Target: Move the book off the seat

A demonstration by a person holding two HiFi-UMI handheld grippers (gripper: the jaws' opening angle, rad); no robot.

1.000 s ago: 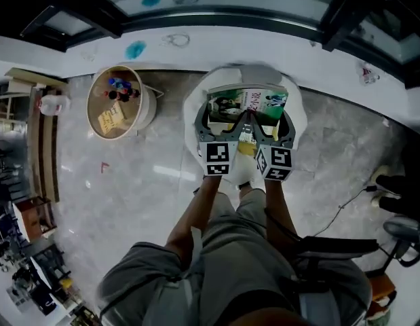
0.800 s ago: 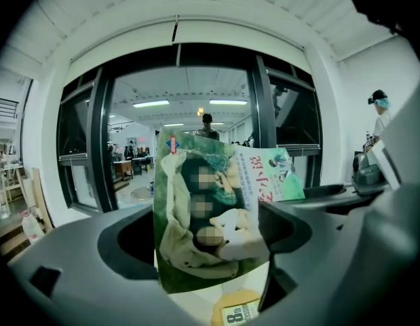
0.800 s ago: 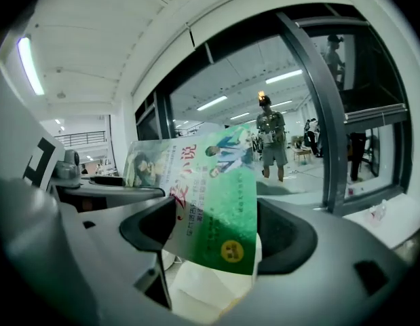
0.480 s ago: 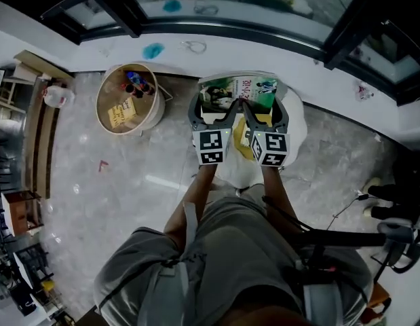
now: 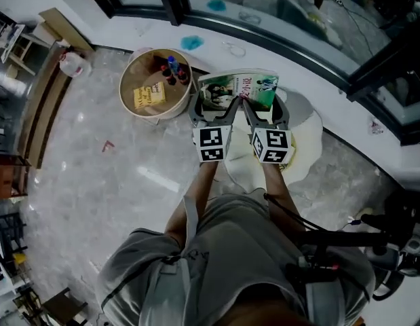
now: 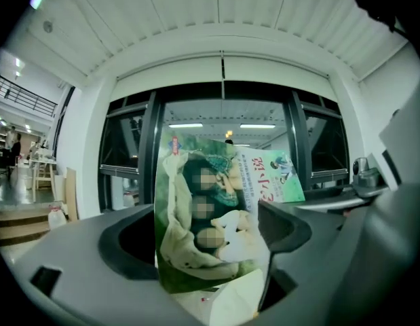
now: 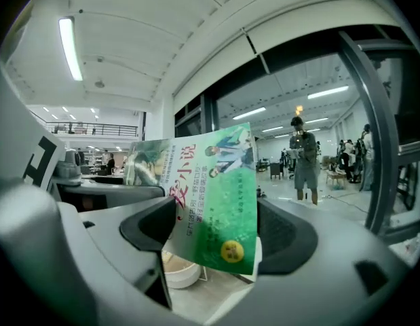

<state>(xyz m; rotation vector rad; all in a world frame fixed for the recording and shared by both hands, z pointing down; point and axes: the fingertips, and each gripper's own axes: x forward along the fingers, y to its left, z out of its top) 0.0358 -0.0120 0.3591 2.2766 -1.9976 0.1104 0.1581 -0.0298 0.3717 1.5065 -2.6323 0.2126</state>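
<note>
Head view: book (image 5: 238, 90) lifted between left gripper (image 5: 214, 114) and right gripper (image 5: 267, 116), side by side at its near edge, seemingly clear of the white seat (image 5: 308, 133) and close by the basket (image 5: 123, 90). Best carried level, both hands moving as one, toward bare floor (image 5: 128, 175).

Left gripper view: jaws wide apart yet clamped on the book (image 6: 210, 229), cover bowed between them. Even pressure wanted, no twisting.

Right gripper view: jaws likewise wide and pressed on the book's green half (image 7: 216, 202). Better laid flat before any letting go, lest pages splay.
</note>
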